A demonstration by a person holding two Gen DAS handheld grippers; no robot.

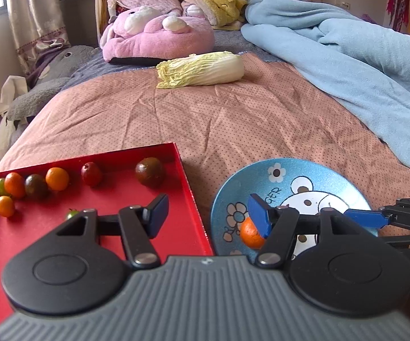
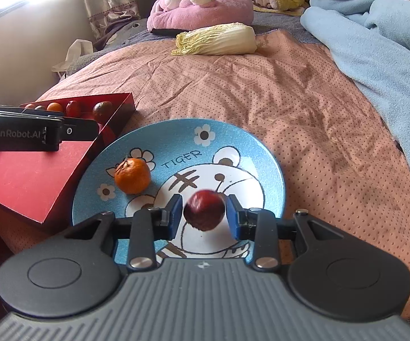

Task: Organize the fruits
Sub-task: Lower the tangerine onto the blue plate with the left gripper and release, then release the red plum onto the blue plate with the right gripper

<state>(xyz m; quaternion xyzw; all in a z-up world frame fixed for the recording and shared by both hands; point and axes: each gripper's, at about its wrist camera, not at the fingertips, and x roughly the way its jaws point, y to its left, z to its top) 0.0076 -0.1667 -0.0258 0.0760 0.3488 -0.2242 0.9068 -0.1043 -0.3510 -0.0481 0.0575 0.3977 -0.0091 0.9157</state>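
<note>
A red tray lies on the bed at the left and holds several small fruits: orange ones, dark ones and a red one. A blue tiger plate lies right of it with an orange mandarin on it. My right gripper is open over the plate; a dark red fruit, blurred, sits between its pads with gaps on both sides. My left gripper is open and empty above the tray's right edge. The plate also shows in the left wrist view.
A napa cabbage lies farther back on the pink dotted bedspread. A blue blanket is heaped along the right. Pink and yellow plush toys sit at the headboard. The bed's left edge drops off beside the tray.
</note>
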